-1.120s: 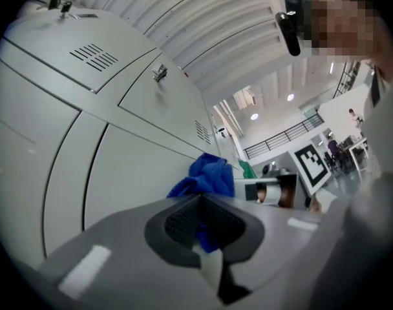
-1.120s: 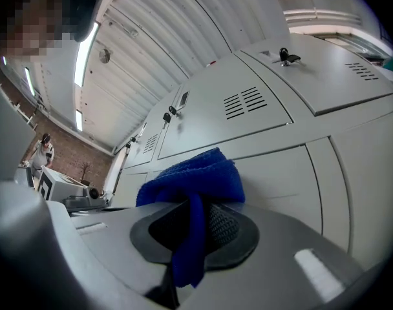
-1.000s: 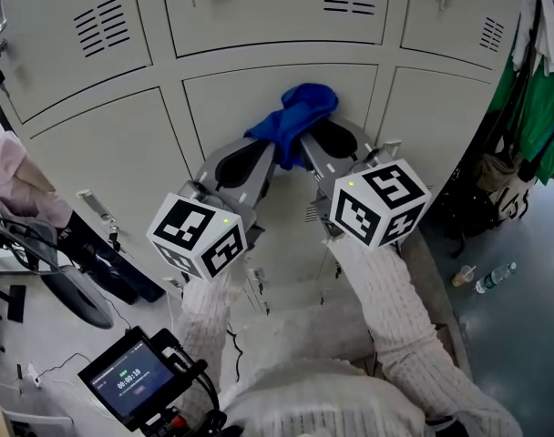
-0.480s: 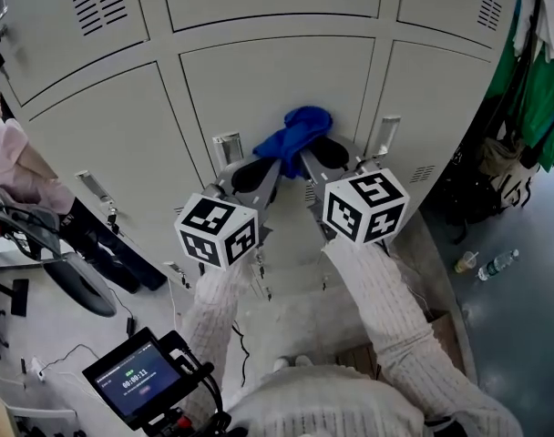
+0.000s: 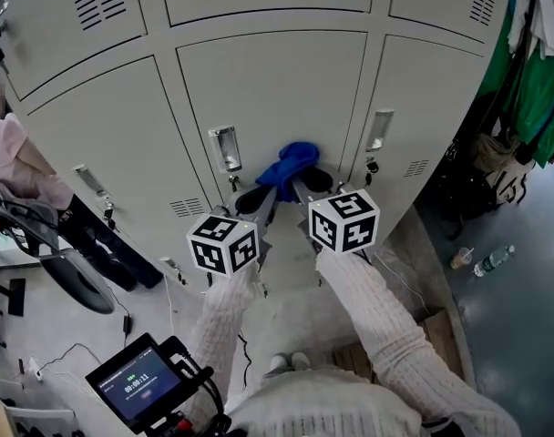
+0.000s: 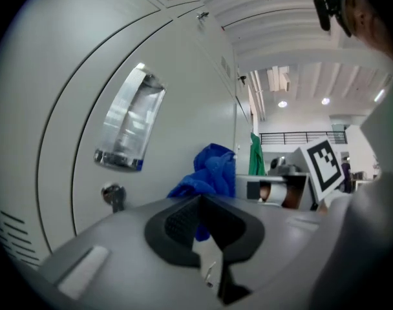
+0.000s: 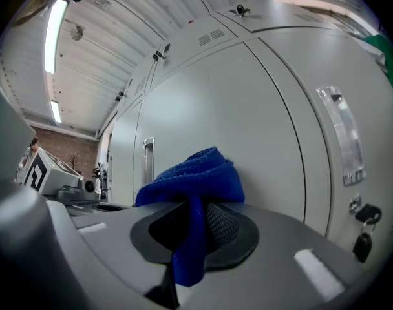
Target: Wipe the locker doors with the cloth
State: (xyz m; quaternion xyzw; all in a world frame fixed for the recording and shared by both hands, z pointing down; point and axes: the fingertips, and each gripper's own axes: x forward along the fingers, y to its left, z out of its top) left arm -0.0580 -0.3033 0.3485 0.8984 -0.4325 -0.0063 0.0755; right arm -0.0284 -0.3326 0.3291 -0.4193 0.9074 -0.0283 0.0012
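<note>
A blue cloth is pressed against the lower part of the middle grey locker door, level with its recessed handle. My left gripper and right gripper meet at the cloth from below. The right gripper is shut on the cloth, and a fold hangs down between its pads. In the left gripper view the left gripper is shut with a tail of the cloth caught in the pads. The door's handle and lock sit to the left.
The neighbouring door at right has a handle and a key in its lock. A person's pink sleeve and a black chair are at the left. Green clothes hang at the right, with a bottle on the floor. A screen device sits low at the left.
Both grippers have slid the cloth down the middle door, from near its top edge to the height of the handles. Both stay shut on it.
</note>
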